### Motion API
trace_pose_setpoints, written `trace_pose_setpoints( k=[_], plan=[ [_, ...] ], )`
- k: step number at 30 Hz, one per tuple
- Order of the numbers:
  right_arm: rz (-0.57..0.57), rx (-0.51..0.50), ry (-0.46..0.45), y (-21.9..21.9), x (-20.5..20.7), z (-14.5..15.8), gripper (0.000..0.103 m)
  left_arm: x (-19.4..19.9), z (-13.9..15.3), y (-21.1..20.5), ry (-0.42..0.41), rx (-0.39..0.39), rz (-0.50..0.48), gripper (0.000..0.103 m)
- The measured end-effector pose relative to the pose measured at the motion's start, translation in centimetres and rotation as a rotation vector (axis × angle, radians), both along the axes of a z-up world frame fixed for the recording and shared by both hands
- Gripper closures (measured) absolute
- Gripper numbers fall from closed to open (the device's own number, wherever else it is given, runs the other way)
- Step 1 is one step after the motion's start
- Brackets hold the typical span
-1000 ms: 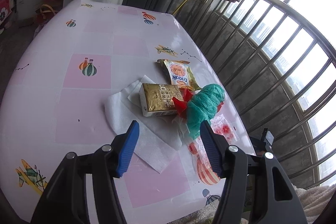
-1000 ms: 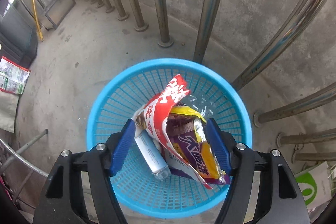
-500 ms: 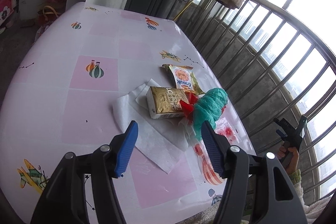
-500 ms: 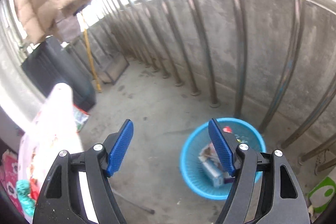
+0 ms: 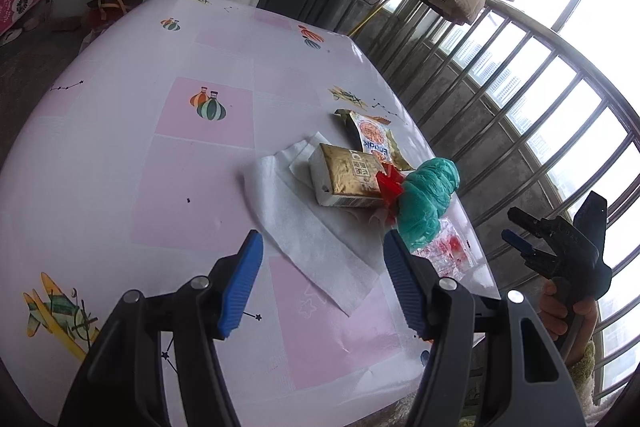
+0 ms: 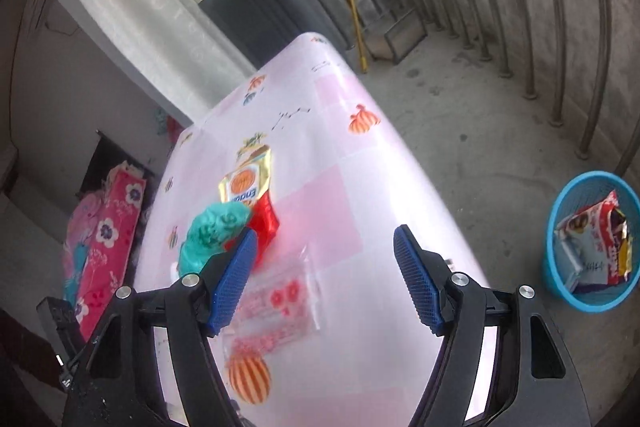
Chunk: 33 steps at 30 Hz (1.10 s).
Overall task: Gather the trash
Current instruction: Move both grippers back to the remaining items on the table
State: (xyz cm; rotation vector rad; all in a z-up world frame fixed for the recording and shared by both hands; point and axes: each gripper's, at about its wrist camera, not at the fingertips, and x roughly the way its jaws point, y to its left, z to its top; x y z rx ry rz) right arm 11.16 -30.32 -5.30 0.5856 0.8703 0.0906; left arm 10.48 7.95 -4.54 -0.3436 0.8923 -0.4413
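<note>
**Both grippers empty over the littered table**

Starting at the left, the left gripper (image 5: 322, 283) hovers over the pink-and-white table (image 5: 120, 147), its blue pads spread apart with nothing between them. Just beyond its tips lies a white napkin (image 5: 304, 227), flat on the tablecloth. On the napkin's far part sits a gold carton (image 5: 348, 179), lying on its side. Behind the carton rests an opened snack wrapper (image 5: 372, 139). Touching the carton's right end is a red scrap (image 5: 389, 183), and against that a crumpled green bag (image 5: 426, 199), bunched up high. Right of the green bag, near the table edge, lies a clear wrapper (image 5: 444, 251) with red print.

Further right, past the table edge, a hand (image 5: 560, 311) holds the right gripper (image 6: 324, 275) up beside the railing (image 5: 540, 107). In its own view its jaws are closing, yet stand wide with nothing pinched; the clear wrapper lies on the table below them. At the far right, on the concrete floor, a blue basket (image 6: 560, 279) holds several packets (image 6: 596, 243).
</note>
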Motion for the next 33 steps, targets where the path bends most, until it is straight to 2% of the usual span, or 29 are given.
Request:
trace_pose_setpoints(
  k=[6,18,26,29,33],
  plan=[
    [0.063,-0.034,0.075,4.3,-0.6,-1.3,0.048,-0.1,-0.6,-0.1,-0.002,-0.035,-0.024,0.042],
    [0.073,-0.169,0.106,5.8,-0.1,-2.4,0.061,0.7,-1.2,-2.5,-0.012,-0.023,-0.069,0.042],
    [0.132,-0.377,0.085,8.9,-0.1,-2.4,0.087,0.5,-1.3,-2.8,-0.013,-0.018,-0.076,0.042],
    [0.142,-0.410,0.081,9.4,-0.4,-2.5,0.096,0.4,-1.3,-2.9,-0.017,-0.014,-0.077,0.042],
    [0.148,-0.407,0.068,9.3,-0.7,-2.0,0.099,0.3,-1.3,-2.8,-0.017,-0.018,-0.075,0.042]
  ],
)
